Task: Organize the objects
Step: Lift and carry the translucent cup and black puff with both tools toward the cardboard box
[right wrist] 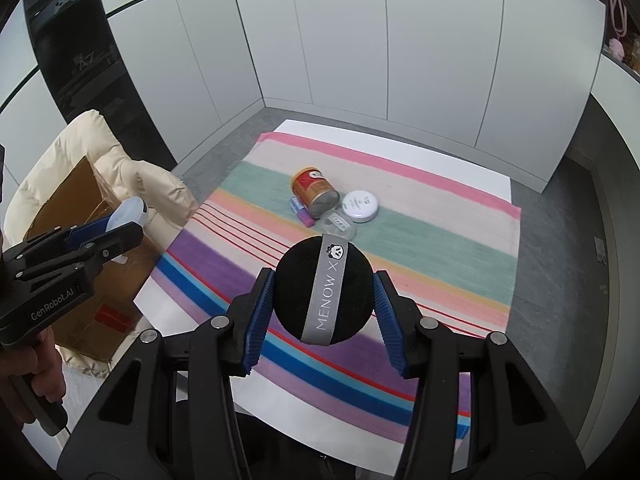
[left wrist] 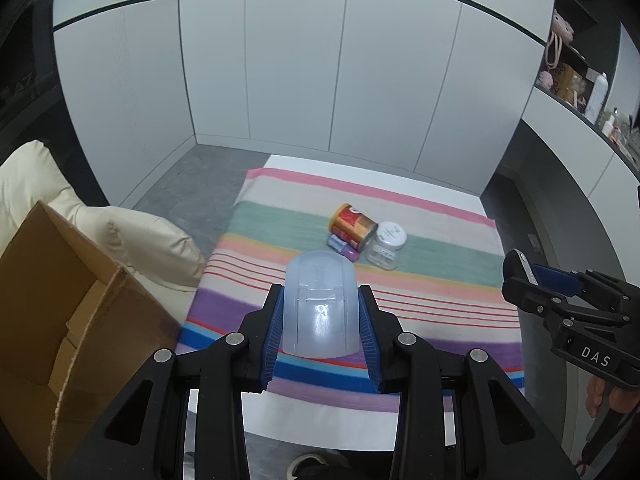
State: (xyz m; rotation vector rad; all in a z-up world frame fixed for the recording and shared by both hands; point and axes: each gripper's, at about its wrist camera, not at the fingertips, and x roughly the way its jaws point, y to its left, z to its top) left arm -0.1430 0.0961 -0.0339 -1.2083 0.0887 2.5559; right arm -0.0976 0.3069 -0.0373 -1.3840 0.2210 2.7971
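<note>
Left gripper clamps a translucent plastic cap by its sides, raised above the striped cloth. Right gripper squeezes a black powder puff with grey MENOW ribbon, also lifted. Likely both bound for the open cardboard box at left. Still on the cloth, clustered and touching: red-gold can on its side, white-lidded jar, clear container, purple tube.

— The cloth?
— Striped pink, beige, green, peach, purple, blue, with thin red lines.
— The held things?
— A translucent pale-blue case; a black puff with a grey band.
— The can?
— Red and gold.
</note>
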